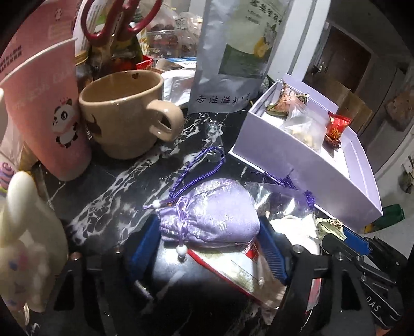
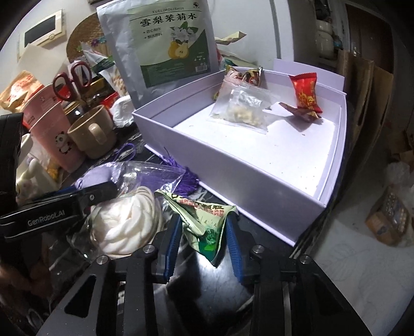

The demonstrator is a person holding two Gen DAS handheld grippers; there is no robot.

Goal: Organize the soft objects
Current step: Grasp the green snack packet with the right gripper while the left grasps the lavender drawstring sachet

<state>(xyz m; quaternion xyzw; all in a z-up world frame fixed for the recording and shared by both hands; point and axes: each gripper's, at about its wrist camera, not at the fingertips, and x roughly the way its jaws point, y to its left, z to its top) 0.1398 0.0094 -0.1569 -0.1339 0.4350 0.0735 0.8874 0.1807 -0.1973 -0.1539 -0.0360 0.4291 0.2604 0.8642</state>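
Observation:
In the left wrist view my left gripper (image 1: 209, 230) is closed around a lilac satin drawstring pouch (image 1: 212, 217) with a purple cord, resting over a red-edged packet (image 1: 233, 268). In the right wrist view my right gripper (image 2: 204, 232) is closed on a crumpled green sachet (image 2: 204, 219) just in front of the open white box (image 2: 233, 165). The box holds a clear zip bag (image 2: 243, 108), a red candy (image 2: 305, 93) and other wrapped sweets at its far side. A bag of white cotton pads (image 2: 129, 222) lies left of the sachet, by my left gripper's fingers (image 2: 85, 196).
A beige mug (image 1: 124, 113), a pink panda cup (image 1: 49, 119), red scissors (image 1: 121, 20) and a tall silver tea pouch (image 1: 233, 51) crowd the back of the black marble table (image 1: 116, 186). A white bunny toy (image 1: 23, 232) stands at left. The table edge drops off at right (image 2: 318, 222).

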